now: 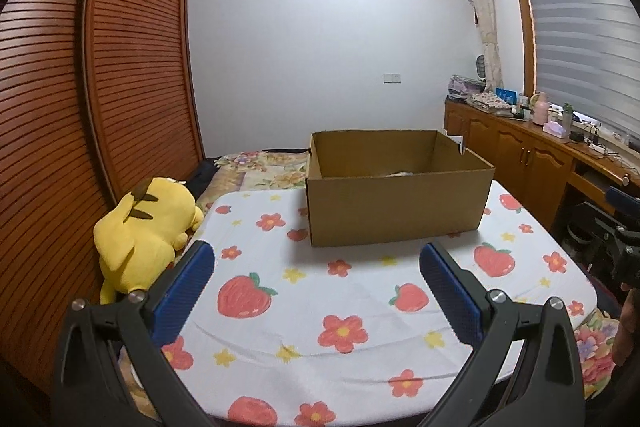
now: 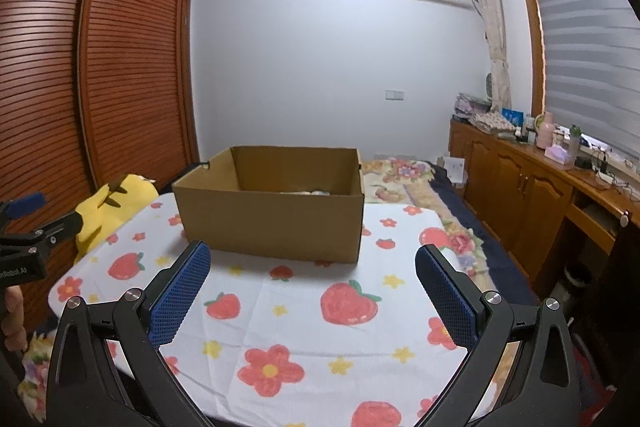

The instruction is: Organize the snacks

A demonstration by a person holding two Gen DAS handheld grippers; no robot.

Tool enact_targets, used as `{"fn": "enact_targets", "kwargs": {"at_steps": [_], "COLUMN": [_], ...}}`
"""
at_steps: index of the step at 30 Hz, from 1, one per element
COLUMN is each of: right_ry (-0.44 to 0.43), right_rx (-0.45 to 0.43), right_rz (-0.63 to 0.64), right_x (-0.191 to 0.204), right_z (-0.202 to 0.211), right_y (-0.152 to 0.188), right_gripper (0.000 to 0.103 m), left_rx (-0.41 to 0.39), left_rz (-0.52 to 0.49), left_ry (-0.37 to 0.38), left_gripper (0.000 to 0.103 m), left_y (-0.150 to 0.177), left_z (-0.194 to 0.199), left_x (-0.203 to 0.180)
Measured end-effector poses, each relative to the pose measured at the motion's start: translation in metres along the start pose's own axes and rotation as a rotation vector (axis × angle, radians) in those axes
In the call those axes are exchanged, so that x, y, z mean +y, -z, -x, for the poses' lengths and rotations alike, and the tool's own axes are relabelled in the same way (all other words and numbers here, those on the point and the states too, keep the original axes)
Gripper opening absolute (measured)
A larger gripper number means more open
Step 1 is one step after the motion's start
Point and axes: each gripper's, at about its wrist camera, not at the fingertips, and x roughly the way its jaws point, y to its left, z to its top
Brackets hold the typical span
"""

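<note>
Both grippers empty, jaws wide apart: left gripper point(image 1: 316, 261), right gripper point(image 2: 312, 261). Open cardboard box point(image 1: 396, 207) straight ahead on strawberry-print counter point(image 1: 280, 323), long axis crosswise, roughly equidistant. Snacks not clearly visible.

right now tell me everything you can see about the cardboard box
The cardboard box is plain brown corrugated card, rectangular, open at the top with no flaps showing. It sits upright and flat on the strawberry-and-flower cloth, toward its far edge. Something pale lies low inside, mostly hidden by the walls. Neither tool touches it.
</note>
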Motion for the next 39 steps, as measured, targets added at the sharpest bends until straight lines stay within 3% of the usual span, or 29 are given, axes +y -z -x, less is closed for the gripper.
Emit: {"fn": "enact_targets", "kwargs": {"at_steps": [9, 39], "right_ry": [0.007, 0.008], "right_rx": [0.038, 0.027], "right_rz": [-0.013, -0.012], "right_x": [-0.008, -0.007], "right_z": [-0.010, -0.006], "right_y": [0.016, 0.010], "right_gripper": [0.103, 0.103], "left_rx": [0.029, 0.013], "left_rz": [0.003, -0.009], "left_ry": [0.012, 0.012], "left_gripper": [0.103, 0.103], "left_y": [0.013, 0.013], "left_z": [-0.008, -0.003], "left_x": [0.000, -0.002]}}
